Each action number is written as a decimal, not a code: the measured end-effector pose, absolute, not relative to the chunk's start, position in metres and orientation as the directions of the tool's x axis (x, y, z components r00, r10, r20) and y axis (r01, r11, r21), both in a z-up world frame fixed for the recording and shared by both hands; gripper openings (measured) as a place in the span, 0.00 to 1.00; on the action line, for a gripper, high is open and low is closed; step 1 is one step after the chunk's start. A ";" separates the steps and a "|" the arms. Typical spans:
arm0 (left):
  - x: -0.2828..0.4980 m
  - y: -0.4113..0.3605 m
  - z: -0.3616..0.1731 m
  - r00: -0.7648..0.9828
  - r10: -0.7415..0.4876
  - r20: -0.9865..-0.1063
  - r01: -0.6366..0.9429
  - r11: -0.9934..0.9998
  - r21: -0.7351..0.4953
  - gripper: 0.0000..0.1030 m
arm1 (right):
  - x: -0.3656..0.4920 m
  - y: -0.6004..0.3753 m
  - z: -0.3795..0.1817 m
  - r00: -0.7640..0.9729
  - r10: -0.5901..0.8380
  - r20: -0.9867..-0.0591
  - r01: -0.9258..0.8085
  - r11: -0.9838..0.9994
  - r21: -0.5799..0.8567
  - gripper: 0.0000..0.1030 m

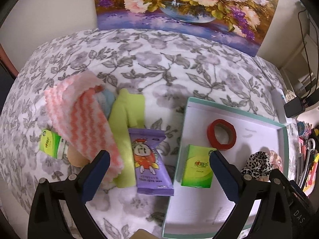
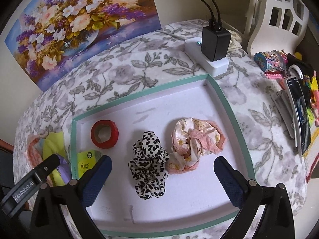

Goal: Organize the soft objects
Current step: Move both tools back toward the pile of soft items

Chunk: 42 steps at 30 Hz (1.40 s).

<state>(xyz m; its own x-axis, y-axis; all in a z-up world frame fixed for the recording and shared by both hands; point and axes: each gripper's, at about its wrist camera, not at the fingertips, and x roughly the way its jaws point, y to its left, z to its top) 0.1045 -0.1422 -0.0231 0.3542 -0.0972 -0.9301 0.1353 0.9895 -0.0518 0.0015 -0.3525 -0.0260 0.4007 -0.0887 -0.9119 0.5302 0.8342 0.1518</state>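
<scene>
A teal-rimmed white tray (image 2: 225, 103) holds a leopard scrunchie (image 2: 148, 159), a pink floral scrunchie (image 2: 196, 139), a red tape roll (image 2: 104, 134) and a green tissue pack (image 1: 197, 167). Left of the tray (image 1: 180, 139) lie a purple wipes pack (image 1: 148, 159), a lime cloth (image 1: 125, 119), a pink-striped cloth (image 1: 83, 123) and another green pack (image 1: 49, 143). My left gripper (image 1: 159, 159) is open above the purple pack and tray edge. My right gripper (image 2: 162, 167) is open and empty, just above the two scrunchies.
A flower painting (image 2: 79, 25) leans at the back. A white power strip with a black charger (image 2: 215, 43) stands behind the tray. Hair clips, a phone and toys (image 2: 295, 103) lie at the right edge. A white chair (image 2: 279, 16) stands beyond.
</scene>
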 end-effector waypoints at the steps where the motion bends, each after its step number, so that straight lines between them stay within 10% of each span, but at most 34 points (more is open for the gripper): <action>1: 0.105 -0.140 -0.022 0.356 -0.094 -0.930 0.131 0.990 -0.050 0.97 | 0.002 -0.351 -0.025 0.399 -0.092 -0.912 0.527 0.837 0.146 1.00; 42: 0.119 0.055 -0.013 0.300 0.109 -0.948 -0.280 0.960 0.022 0.97 | 0.049 -0.169 -0.010 0.428 0.033 -0.903 0.166 0.980 0.114 1.00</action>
<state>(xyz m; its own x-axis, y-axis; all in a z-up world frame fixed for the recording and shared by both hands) 0.1187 0.0553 -0.0125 0.2998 0.1091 -0.9477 -0.2795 0.9599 0.0221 0.0494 -0.1692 -0.0101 0.4282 0.0330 -0.9031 0.1657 0.9795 0.1144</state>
